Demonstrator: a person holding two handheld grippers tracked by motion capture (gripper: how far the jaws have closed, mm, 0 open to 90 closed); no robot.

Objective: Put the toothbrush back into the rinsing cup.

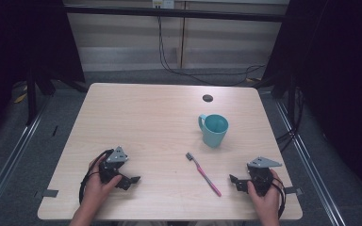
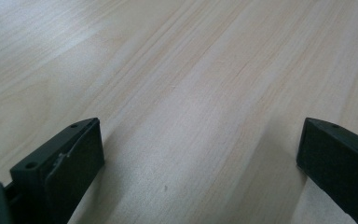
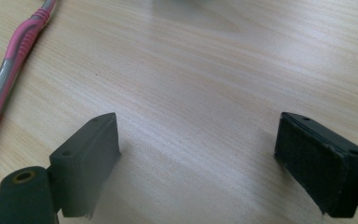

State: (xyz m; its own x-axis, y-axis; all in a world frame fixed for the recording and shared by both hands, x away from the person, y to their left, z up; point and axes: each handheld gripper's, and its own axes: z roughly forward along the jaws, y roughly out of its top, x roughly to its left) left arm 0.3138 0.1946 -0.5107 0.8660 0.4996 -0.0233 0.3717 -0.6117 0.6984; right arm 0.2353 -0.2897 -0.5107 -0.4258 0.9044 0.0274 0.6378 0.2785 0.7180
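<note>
A pink and grey toothbrush (image 1: 203,173) lies flat on the wooden table (image 1: 136,117), bristle end pointing away from me; its handle (image 3: 9,70) runs along the left edge of the right gripper view. A teal mug (image 1: 213,130) stands upright behind it, handle to the left. My left gripper (image 1: 131,181) rests low near the table's front left, jaws wide apart over bare wood (image 2: 200,154). My right gripper (image 1: 234,181) sits at the front right, just right of the toothbrush's handle end, also open (image 3: 196,149) with nothing between its fingers.
A small dark round hole (image 1: 208,98) sits near the table's far edge. Cables (image 1: 202,75) trail across the grey floor behind the table. Dark curtains hang on both sides, with metal rails (image 1: 9,155) along the floor.
</note>
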